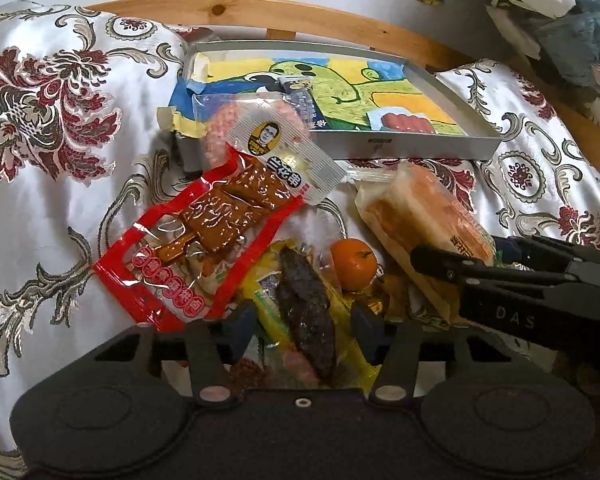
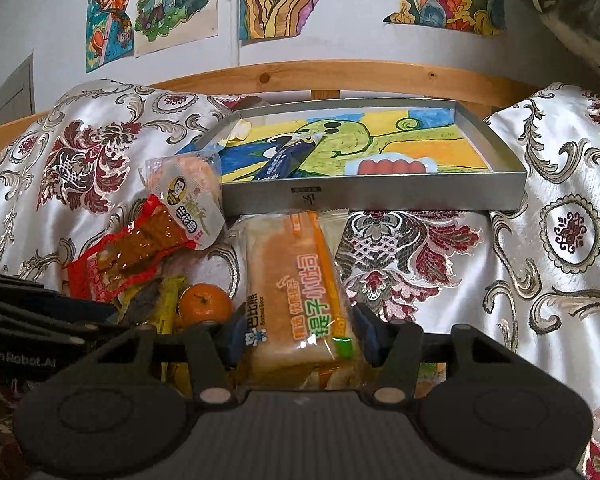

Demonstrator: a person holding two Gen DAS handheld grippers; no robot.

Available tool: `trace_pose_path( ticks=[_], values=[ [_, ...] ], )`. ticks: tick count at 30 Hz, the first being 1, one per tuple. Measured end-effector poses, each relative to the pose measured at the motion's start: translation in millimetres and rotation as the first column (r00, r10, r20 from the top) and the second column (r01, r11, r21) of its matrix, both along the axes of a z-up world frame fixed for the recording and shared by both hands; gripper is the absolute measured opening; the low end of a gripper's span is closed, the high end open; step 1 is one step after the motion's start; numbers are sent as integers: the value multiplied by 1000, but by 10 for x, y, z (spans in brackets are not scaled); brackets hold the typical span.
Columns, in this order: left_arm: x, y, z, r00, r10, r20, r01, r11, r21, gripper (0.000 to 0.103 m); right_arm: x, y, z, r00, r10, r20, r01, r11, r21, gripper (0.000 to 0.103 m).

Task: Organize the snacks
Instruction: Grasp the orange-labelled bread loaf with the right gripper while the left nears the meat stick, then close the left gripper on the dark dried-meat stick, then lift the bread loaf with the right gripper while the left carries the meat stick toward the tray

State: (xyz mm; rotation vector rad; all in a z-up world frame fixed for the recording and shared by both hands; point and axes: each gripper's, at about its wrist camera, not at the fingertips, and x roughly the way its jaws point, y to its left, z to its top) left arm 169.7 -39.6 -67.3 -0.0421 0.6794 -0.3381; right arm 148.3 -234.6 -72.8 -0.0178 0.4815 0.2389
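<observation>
Snack packets lie in a heap on the patterned bedspread. My left gripper [image 1: 304,326] is open, its fingers on either side of a yellow packet holding a dark bar [image 1: 306,312]. My right gripper [image 2: 298,340] is open too and straddles the near end of a wrapped bread loaf [image 2: 296,292], which rests on the bedspread; it reaches in from the right in the left wrist view [image 1: 456,258]. A red packet of brown tofu skewers [image 1: 204,224], a silver-topped packet [image 1: 276,152] and a small orange [image 1: 354,264] lie close by.
A shallow grey box [image 1: 420,145] lined with a colourful drawing sits behind the heap; a dark blue bar packet [image 2: 284,162] and a sausage packet [image 2: 394,167] lie in it. A wooden bed rail [image 2: 340,76] and a wall with drawings are beyond.
</observation>
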Motion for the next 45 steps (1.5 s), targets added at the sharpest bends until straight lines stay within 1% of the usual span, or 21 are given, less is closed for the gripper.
trace_pose_path(
  ticks=[6, 16, 26, 29, 31, 33, 35, 40, 45],
  values=[
    [7, -3, 15, 1000, 10, -2, -10, 1000, 5, 49, -13, 27, -6, 1000, 4, -2, -4, 1000, -1, 58],
    [-14, 8, 18, 999, 20, -30, -20, 1000, -2, 48, -1, 42, -18, 1000, 8, -9, -8, 1000, 2, 57],
    [-96, -8, 69, 1000, 11, -29, -12, 1000, -18, 45, -73, 174, 2, 1000, 1, -27, -3, 997, -80, 56],
    [-153, -4, 113, 1000, 8, -20, -8, 999, -38, 44, -146, 236, 17, 1000, -3, -22, 0, 990, -141, 56],
    [-192, -12, 147, 1000, -3, -9, 3, 999, -53, 44, -223, 320, 20, 1000, -10, 0, 9, 976, -216, 55],
    [-244, -51, 179, 1000, -15, 9, 15, 999, -38, 44, -310, 391, 25, 1000, -8, 28, 16, 960, -279, 55],
    [-296, -62, 212, 1000, -15, 25, 15, 999, -39, 44, -391, 427, 43, 998, -5, 55, 22, 949, -316, 55],
    [-384, -32, 319, 998, -2, 60, 6, 998, -56, 44, -522, 419, 127, 994, -22, 103, 57, 937, -346, 55],
    [-445, 0, 450, 994, 8, 111, 2, 996, -85, 44, -625, 356, 228, 986, -49, 159, 100, 938, -333, 55]
  ],
)
